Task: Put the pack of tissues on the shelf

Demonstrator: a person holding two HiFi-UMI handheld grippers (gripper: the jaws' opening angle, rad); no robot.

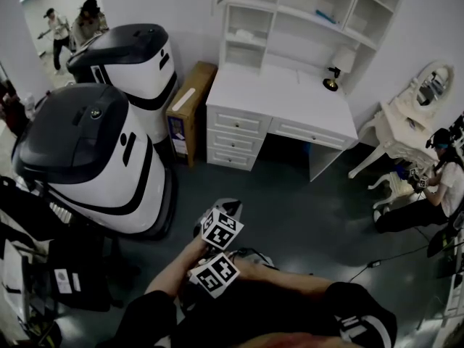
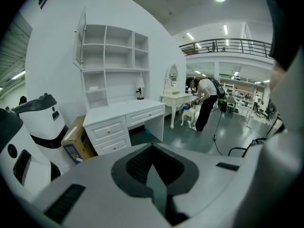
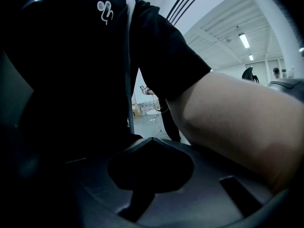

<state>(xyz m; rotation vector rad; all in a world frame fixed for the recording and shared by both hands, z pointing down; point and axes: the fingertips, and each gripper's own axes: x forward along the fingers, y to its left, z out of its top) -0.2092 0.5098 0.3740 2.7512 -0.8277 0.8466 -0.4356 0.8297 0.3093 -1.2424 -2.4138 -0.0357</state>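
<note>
I cannot make out a pack of tissues in any view. The white shelf unit (image 1: 290, 13) (image 2: 109, 56) stands on a white desk (image 1: 279, 96) (image 2: 123, 115) across the floor from me. Both grippers are held close to my body, and their marker cubes show in the head view. My left gripper (image 2: 152, 145) (image 1: 225, 216) points toward the desk, jaws together with nothing between them. My right gripper (image 3: 151, 138) is turned back toward my black shirt and forearm. Its jaws meet too, empty, and its cube (image 1: 214, 274) sits just below the left one.
Two large white-and-black robots (image 1: 94, 158) (image 1: 134, 56) stand at the left, with a cardboard box (image 1: 190, 107) beside the desk. A desk lamp (image 1: 332, 84) sits on the desk. A white vanity table (image 1: 406, 122) and a crouching person (image 1: 435, 187) are at the right. A cable (image 1: 391, 256) crosses the floor.
</note>
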